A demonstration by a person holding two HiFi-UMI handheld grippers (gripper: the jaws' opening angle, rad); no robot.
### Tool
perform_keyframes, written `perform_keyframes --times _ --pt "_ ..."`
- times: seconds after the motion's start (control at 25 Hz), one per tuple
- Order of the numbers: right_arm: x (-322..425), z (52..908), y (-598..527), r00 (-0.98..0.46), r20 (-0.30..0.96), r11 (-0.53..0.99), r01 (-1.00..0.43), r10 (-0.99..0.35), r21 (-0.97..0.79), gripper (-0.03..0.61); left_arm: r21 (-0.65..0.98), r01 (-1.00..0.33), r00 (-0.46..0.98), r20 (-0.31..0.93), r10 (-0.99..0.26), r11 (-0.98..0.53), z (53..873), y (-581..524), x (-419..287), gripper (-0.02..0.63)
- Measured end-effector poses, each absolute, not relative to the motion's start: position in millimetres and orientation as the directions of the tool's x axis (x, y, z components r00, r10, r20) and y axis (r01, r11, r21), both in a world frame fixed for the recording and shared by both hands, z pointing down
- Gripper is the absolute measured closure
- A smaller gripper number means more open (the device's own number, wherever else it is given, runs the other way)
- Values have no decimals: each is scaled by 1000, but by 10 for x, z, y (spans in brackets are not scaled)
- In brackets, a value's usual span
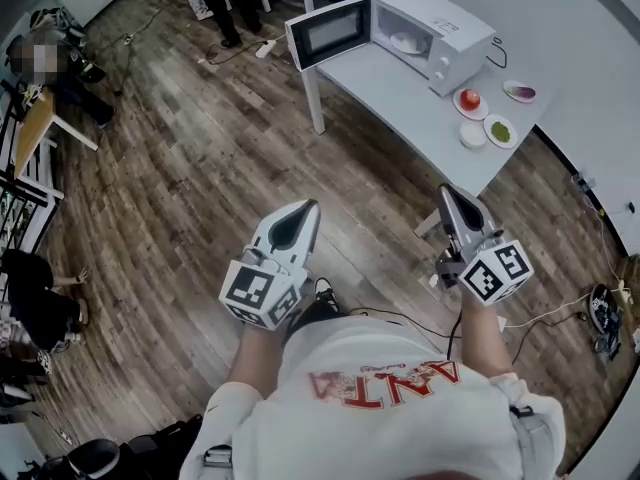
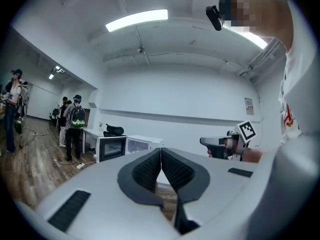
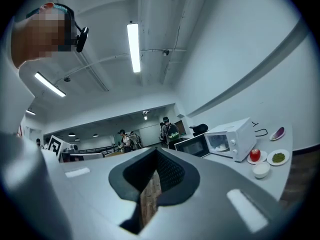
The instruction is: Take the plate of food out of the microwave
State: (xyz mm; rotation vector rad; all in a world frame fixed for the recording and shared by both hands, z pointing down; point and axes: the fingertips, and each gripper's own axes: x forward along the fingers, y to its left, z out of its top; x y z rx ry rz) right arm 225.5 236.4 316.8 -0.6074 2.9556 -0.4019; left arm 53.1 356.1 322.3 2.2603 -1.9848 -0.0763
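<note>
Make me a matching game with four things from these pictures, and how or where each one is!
Things:
1. microwave door
2. plate of food
3. red fruit
4. left gripper

Where or how:
A. shut, nothing between its jaws
B. swung open
C. inside the microwave
D. on a small plate on the table, beside the microwave

Pairs: 1-B, 2-C, 3-D, 4-A
</note>
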Motion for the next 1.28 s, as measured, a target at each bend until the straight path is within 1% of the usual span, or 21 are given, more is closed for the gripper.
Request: perform_keyframes --times 0.28,0.48,0.68,0.88,1.08,1.28 --pt "1353 2995 2174 -910 -26 887 -396 -413 -237 580 141 -979 154 27 -988 -149 3143 3281 -378 603" --pt "907 3071 2171 -907 10 881 -412 -422 -232 578 168 -972 170 28 -985 -163 3245 3188 -850 603" --pt "683 3099 1954 -900 31 871 -430 -436 -238 578 187 -965 190 27 -981 -181 3304 3007 -1044 603" --pt "372 3169 1682 -912 36 878 -405 -410 -254 578 186 -966 191 36 -981 -181 3316 2780 -1267 603" --pt "106 3202 1280 -923 22 887 -376 -384 -268 578 171 -970 181 41 -983 -171 3333 2392 -1465 603" --pt "27 3160 757 -919 -1 881 -378 -395 -283 578 152 -972 189 47 -981 -180 3260 1881 -1539 603"
